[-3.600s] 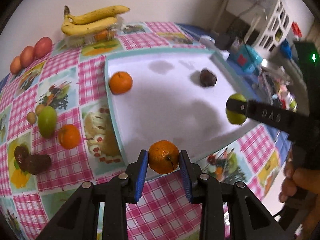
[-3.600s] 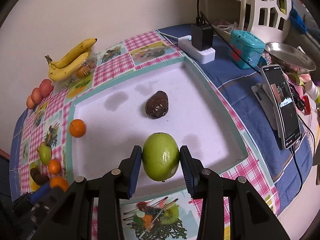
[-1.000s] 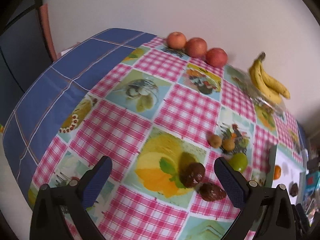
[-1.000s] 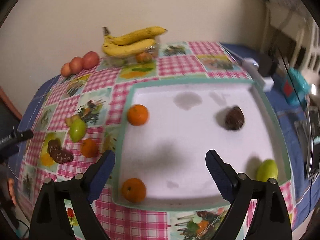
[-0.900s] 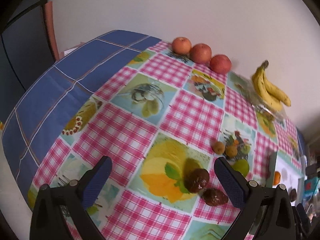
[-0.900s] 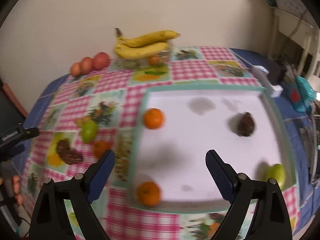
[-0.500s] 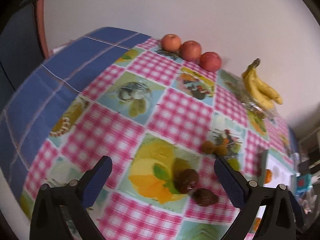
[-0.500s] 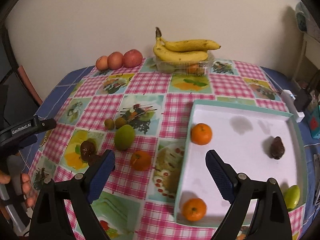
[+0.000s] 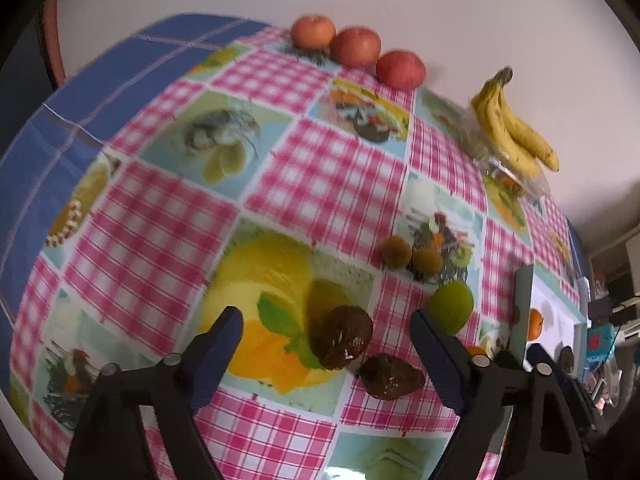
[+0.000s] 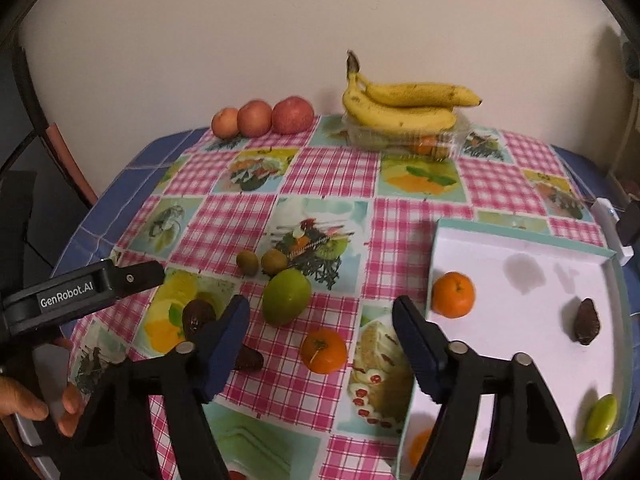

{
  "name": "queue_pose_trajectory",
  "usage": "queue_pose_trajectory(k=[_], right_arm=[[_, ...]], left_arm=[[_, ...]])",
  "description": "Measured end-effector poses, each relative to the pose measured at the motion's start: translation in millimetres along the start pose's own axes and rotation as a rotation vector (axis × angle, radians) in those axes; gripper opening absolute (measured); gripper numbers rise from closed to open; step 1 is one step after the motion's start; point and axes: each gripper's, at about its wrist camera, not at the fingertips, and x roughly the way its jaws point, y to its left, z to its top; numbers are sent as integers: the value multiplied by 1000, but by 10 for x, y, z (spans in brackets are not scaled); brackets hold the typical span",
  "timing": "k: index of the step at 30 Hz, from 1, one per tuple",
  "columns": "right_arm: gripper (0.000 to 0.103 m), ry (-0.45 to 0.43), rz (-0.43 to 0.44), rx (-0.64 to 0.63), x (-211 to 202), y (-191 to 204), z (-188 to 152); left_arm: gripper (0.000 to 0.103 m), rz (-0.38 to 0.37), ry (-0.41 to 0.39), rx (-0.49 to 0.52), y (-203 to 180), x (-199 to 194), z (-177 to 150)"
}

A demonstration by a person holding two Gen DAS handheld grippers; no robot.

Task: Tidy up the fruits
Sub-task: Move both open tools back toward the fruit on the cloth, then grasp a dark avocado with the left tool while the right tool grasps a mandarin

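Since dropping my orange and green fruit in the tray (image 10: 520,236), I've swung both grippers back: left gripper (image 9: 326,350) jaws closing around the brown fruit (image 9: 340,336) lower centre, right gripper (image 10: 320,330) narrowing over the loose orange (image 10: 324,350), neither gripping yet.

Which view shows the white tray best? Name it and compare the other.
The right wrist view. There the white tray shows its floor, rims and the fruit inside. In the left wrist view the tray is a foreshortened sliver at the frame's right edge.
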Motion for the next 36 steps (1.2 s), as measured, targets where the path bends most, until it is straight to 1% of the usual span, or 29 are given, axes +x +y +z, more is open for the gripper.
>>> queue_pose_trajectory(k=[1, 4, 5, 7, 13, 16, 20, 22, 24, 28, 34, 36], right_arm=[[66, 15, -2, -4, 47, 8, -11], [64, 61, -3, -7, 210, 26, -68], [61, 80, -5, -11, 271, 33, -93], [57, 112, -16, -23, 369, 43, -141], [56, 173, -34, -18, 527, 0, -261], [56, 192, -39, -19, 594, -2, -298], [55, 211, -47, -24, 658, -14, -348], [55, 216, -51, -28, 678, -20, -367], [55, 214, -56, -37, 678, -15, -373], [55, 211, -60, -44, 676, -9, -381], [53, 207, -72, -44, 680, -12, -380], [50, 206, -76, -39, 672, -30, -378]], left_arm=[[80, -7, 17, -2, -1, 43, -14], [79, -9, 42, -4, 1, 117, -45], [78, -8, 50, -3, 1, 140, -56], [75, -16, 65, -2, -2, 177, -77], [72, -21, 105, 10, -36, 283, -133], [70, -12, 98, 21, -47, 291, -138], [69, -10, 98, 20, -43, 298, -132], [66, -8, 97, 14, -29, 297, -126], [59, -5, 93, 1, 0, 293, -115], [56, -20, 91, -29, 63, 280, -106], [50, -5, 91, -26, 68, 277, -115], [46, -2, 90, -36, 84, 276, -112]])
